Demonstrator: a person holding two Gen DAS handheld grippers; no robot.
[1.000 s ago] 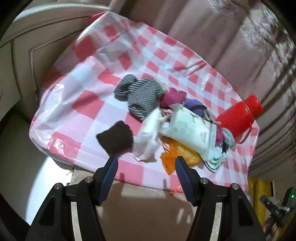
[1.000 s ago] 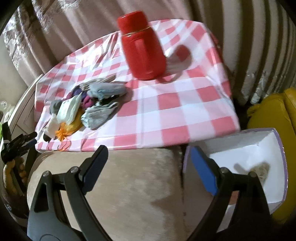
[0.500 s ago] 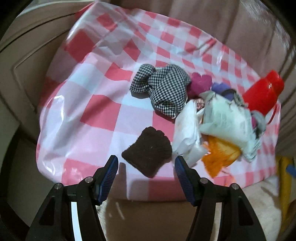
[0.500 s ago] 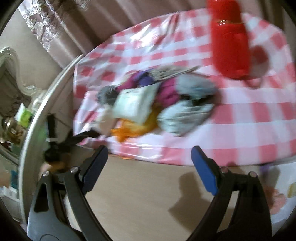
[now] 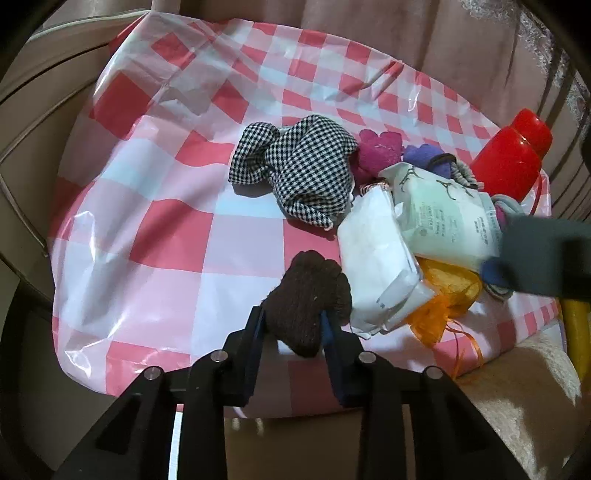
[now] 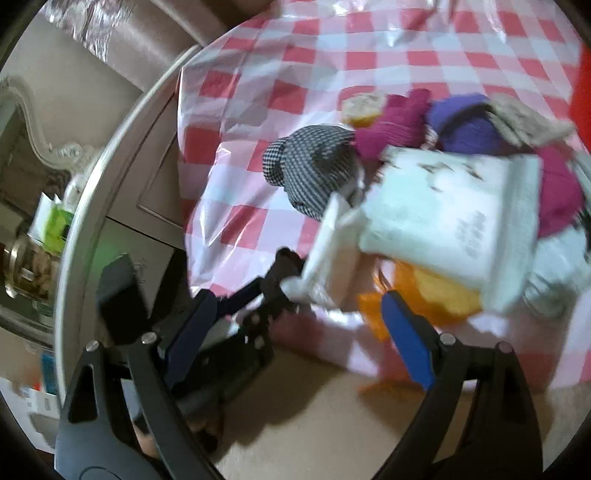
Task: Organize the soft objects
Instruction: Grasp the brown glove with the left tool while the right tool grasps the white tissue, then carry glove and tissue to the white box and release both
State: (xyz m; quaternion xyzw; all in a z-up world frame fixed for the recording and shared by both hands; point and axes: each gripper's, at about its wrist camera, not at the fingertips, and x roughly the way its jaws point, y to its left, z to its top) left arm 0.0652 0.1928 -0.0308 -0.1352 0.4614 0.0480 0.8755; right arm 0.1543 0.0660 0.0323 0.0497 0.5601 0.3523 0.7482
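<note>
My left gripper (image 5: 291, 325) is shut on a dark brown knitted cloth (image 5: 306, 295) at the near edge of the red-checked table (image 5: 155, 236). Beside it lies a pile: a black-and-white checked cloth (image 5: 306, 166), a white tissue pack (image 5: 376, 262), a pale green wipes pack (image 5: 443, 218), an orange mesh bag (image 5: 443, 299), and magenta (image 5: 380, 151) and purple (image 5: 424, 157) cloths. My right gripper (image 6: 295, 317) is open just before the pile's near edge, above the orange bag (image 6: 436, 291). It also shows at the right of the left wrist view (image 5: 535, 258).
A red flask (image 5: 509, 162) stands at the table's far right, behind the pile. A beige padded seat (image 6: 332, 413) lies below the table's near edge. A pale cabinet with ornate trim (image 6: 122, 177) stands to the left. A curtain (image 5: 406, 33) hangs behind the table.
My left gripper moved forward and shut on the brown cloth. My right gripper swung left from the white box and flask toward the pile and is now close to it.
</note>
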